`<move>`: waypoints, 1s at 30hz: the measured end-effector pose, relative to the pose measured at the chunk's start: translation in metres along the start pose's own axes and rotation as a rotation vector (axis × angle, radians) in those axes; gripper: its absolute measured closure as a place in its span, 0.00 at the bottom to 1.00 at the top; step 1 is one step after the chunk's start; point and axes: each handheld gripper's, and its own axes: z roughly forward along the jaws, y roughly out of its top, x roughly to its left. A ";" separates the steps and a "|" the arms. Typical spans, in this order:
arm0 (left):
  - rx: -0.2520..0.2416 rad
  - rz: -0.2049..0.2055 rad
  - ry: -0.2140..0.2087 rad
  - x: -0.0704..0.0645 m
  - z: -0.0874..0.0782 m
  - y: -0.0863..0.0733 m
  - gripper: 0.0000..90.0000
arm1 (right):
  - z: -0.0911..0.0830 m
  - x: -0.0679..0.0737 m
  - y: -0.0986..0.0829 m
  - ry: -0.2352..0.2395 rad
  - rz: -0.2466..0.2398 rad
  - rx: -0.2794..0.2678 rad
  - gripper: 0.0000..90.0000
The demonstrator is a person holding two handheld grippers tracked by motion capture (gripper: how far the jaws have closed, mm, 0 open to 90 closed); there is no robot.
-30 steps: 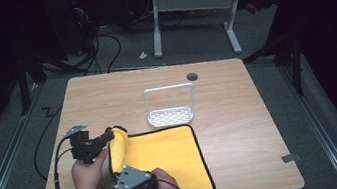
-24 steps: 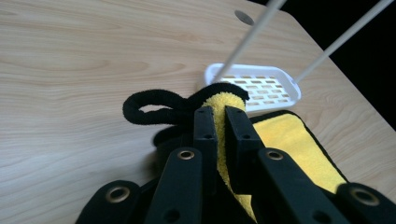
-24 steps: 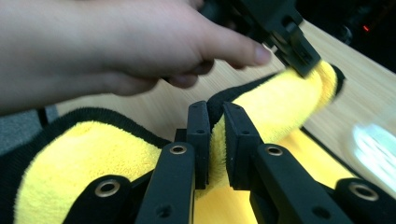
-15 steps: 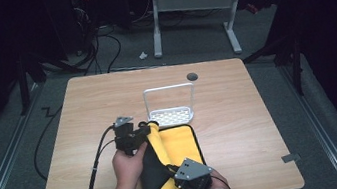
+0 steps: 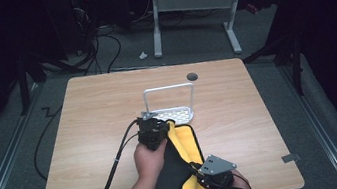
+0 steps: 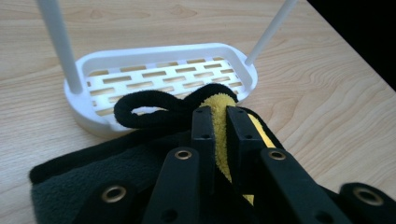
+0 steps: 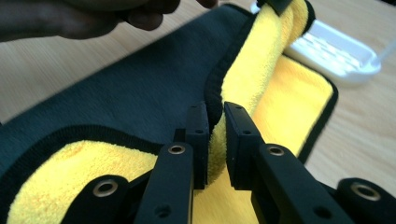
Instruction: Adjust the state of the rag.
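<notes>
White slotted tray (image 5: pixel 172 116) — towel (image 5: pixel 184 145) overlapping

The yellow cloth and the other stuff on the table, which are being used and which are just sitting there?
In use:
yellow cloth, clamped on one edge by both grippers
left gripper
right gripper

Just sitting there:
white rack, the cloth's corner touching it
hole in table

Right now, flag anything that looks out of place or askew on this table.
One thing: the yellow cloth with black edging, pinched by both the left hand-held gripper and the right hand-held gripper, is mid-fold, and its far corner and black loop lie over the rim of the white slotted tray. Nothing looks spilled or damaged.
</notes>
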 end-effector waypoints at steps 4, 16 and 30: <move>0.010 -0.004 -0.004 -0.005 0.010 -0.002 0.91 | 0.000 -0.005 -0.008 -0.006 0.013 0.023 0.90; -0.040 0.020 -0.101 -0.032 0.020 0.000 0.59 | -0.025 -0.033 -0.026 -0.124 0.107 -0.035 0.70; -0.038 0.119 -0.109 -0.018 -0.012 -0.018 0.58 | -0.014 -0.041 -0.032 -0.129 0.128 -0.006 0.60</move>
